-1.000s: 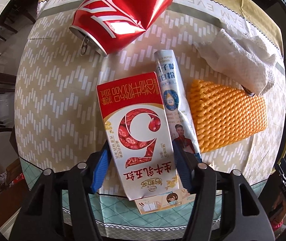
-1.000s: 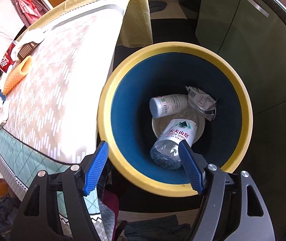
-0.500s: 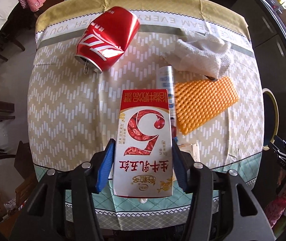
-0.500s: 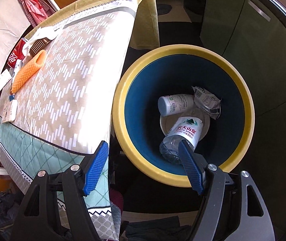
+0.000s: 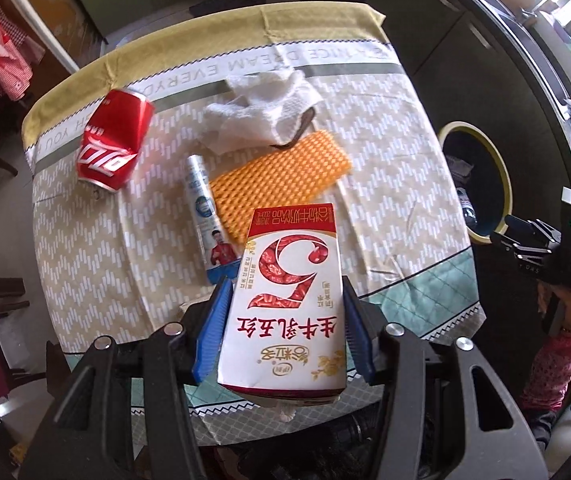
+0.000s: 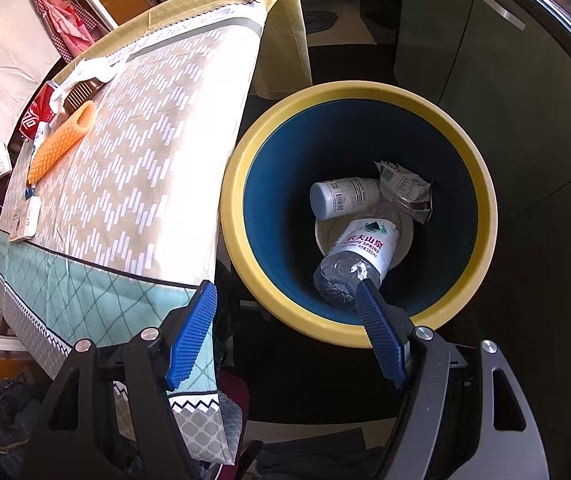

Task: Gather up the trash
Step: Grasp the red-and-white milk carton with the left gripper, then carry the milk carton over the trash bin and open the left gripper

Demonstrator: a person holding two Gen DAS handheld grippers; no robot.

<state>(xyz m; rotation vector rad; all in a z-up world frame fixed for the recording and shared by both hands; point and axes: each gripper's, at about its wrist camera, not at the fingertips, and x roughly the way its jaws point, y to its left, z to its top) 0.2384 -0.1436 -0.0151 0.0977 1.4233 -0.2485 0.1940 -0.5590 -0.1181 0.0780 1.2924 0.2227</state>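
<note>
The table [image 5: 97, 248], under a patterned cloth, fills the left view. To its right stands the yellow-rimmed bin [image 6: 485, 216], holding a water bottle [image 6: 359, 256], a white jar [image 6: 341, 198] and a wrapper [image 6: 405, 192]. On the far side of the cloth lie an orange foam net [image 5: 285, 176], a crumpled tissue [image 5: 261, 114], a dented red can [image 5: 115, 140] and a thin tube [image 5: 207, 216]. The left gripper [image 5: 283, 330] pinches a milk carton [image 5: 285, 300] above the near edge; its jaws have just been closing. The right gripper [image 6: 285, 334] stands wide and empty over the bin's near rim.
</note>
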